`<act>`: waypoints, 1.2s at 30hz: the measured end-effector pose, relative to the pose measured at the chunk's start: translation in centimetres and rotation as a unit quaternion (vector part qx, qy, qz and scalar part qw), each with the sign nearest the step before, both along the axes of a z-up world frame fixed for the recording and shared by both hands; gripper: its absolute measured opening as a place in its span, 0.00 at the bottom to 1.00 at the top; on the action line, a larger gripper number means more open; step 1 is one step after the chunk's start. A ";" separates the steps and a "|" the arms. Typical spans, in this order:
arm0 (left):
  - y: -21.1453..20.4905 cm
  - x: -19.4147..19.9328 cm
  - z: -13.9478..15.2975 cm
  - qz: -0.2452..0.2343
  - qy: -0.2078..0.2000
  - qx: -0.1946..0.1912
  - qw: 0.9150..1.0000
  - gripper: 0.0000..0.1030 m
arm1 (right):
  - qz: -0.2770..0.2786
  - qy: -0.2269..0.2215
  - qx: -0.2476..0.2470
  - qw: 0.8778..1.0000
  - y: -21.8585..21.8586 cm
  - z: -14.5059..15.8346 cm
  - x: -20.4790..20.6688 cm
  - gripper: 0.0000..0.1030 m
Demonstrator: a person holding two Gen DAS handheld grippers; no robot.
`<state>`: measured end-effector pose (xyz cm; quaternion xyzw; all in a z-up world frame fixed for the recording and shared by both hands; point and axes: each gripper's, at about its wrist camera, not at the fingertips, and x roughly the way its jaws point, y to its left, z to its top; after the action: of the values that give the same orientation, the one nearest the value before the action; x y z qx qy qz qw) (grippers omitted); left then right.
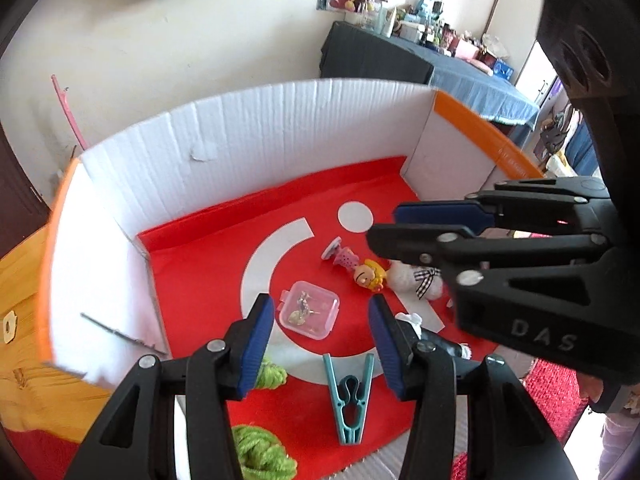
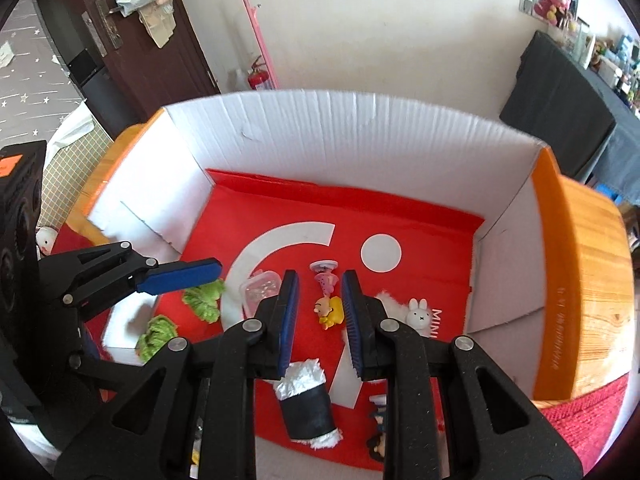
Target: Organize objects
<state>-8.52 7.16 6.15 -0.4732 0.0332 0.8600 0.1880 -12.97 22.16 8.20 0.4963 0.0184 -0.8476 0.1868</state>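
Progress looks early: your left gripper (image 1: 320,344) and right gripper (image 2: 319,322) both hang with fingers apart, holding nothing. Clear case (image 1: 309,311), teal clip (image 1: 349,400), yarn (image 2: 202,299), bunny (image 2: 417,312) and doll (image 2: 329,311) lie scattered inside the box (image 2: 360,136), unsorted I'd guess.

left wrist: looks down and forward from the near-left, close above white corrugated cardboard box (image 1: 248,136) | right wrist: same, from the near-right, box (image 2: 360,128) | shared: red-and-white printed box floor (image 1: 200,280) (image 2: 420,220), small clear plastic case (image 1: 310,310) (image 2: 260,288), each other's hand-held gripper
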 end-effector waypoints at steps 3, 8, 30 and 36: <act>-0.1 0.7 0.8 -0.001 0.014 0.001 1.000 0.50 | 0.002 0.016 -0.004 1.000 0.2 1.1 0.9 0.21; -0.5 2.0 1.9 0.008 0.038 0.009 0.999 0.50 | 0.005 0.046 -0.008 0.999 0.0 2.4 2.6 0.21; -2.5 13.2 5.7 0.067 0.160 0.031 0.984 0.72 | 0.029 0.168 -0.052 0.984 0.5 4.2 16.1 0.63; -2.8 15.9 4.4 0.085 0.175 0.021 0.981 0.80 | 0.016 0.188 -0.054 0.980 0.7 3.0 19.1 0.64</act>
<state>7.38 4.36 10.53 -0.3128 0.0075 0.9427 0.1156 6.13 22.88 11.19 0.3165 0.0154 -0.9226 0.2199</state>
